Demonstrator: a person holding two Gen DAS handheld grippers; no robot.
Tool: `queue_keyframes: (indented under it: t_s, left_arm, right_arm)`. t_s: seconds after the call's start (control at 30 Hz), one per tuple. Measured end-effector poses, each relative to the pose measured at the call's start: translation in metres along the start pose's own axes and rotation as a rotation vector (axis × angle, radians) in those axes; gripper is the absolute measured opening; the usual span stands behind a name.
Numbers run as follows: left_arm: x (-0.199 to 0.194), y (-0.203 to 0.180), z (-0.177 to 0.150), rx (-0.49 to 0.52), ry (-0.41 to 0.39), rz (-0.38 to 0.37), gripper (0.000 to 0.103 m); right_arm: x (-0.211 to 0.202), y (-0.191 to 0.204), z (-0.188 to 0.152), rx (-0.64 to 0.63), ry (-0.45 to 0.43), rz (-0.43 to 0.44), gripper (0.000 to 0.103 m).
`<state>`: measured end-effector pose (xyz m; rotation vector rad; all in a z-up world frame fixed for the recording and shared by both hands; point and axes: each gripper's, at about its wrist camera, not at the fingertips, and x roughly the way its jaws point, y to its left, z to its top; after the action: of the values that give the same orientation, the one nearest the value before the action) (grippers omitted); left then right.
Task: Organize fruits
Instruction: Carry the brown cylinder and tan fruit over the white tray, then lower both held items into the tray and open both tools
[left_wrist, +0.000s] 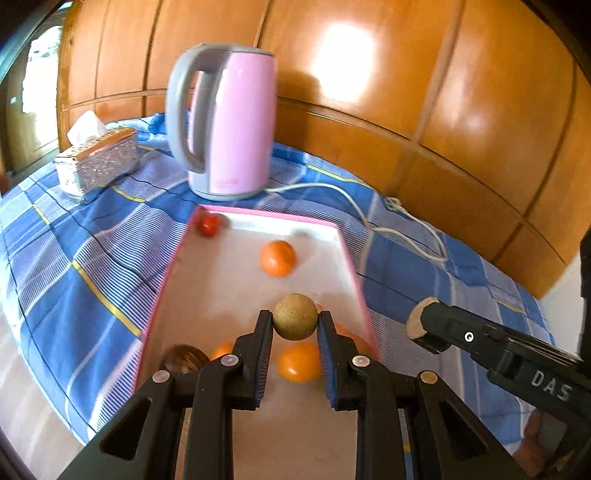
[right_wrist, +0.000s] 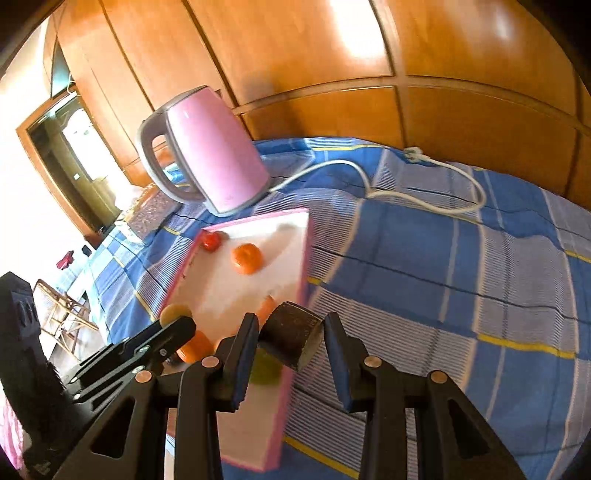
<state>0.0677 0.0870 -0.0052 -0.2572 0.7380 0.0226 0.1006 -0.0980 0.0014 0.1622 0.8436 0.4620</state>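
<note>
My left gripper (left_wrist: 295, 322) is shut on a tan round fruit (left_wrist: 295, 316) and holds it above the pink-rimmed white tray (left_wrist: 349, 254). In the tray lie a red tomato (left_wrist: 207, 224), an orange (left_wrist: 277, 257), more oranges (left_wrist: 298, 362) under the fingers and a dark brown fruit (left_wrist: 184, 361). My right gripper (right_wrist: 290, 334) is shut on a dark brown cut piece with a pale face (right_wrist: 291, 334), over the tray's right rim (right_wrist: 303, 258). It shows in the left wrist view (left_wrist: 421, 323), right of the tray. A green fruit (right_wrist: 264, 367) lies under it.
A pink kettle (left_wrist: 229, 122) stands behind the tray, its white cord (left_wrist: 399, 225) trailing right over the blue checked cloth (left_wrist: 92, 258). A silver tissue box (left_wrist: 98, 162) sits at the back left. Wooden panels (left_wrist: 406, 74) close the back.
</note>
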Motion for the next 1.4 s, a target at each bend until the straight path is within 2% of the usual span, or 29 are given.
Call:
queue_keyframes:
  t_s: [0.23, 0.7, 1.0, 1.1, 1.4]
  left_arm:
    - [0.019, 0.017, 0.013, -0.015, 0.007, 0.034, 0.025]
    - [0.034, 0.025, 0.011, -0.032, 0.029, 0.059, 0.025]
    - [0.032, 0.023, 0.008, -0.031, 0.033, 0.059, 0.025]
    - [0.031, 0.023, 0.008, -0.034, 0.028, 0.065, 0.032]
    - [0.021, 0.019, 0.007, -0.027, 0.006, 0.063, 0.033]
  right_arm:
    - [0.025, 0.02, 0.015, -0.02, 0.026, 0.017, 0.037]
    - [0.062, 0.037, 0.031, -0.019, 0.065, 0.046, 0.039]
    - [0.062, 0.035, 0.03, -0.005, 0.06, 0.057, 0.039]
    - [0.06, 0.034, 0.028, -0.001, 0.059, 0.053, 0.039]
    - [0.049, 0.028, 0.02, 0.016, 0.052, 0.04, 0.039]
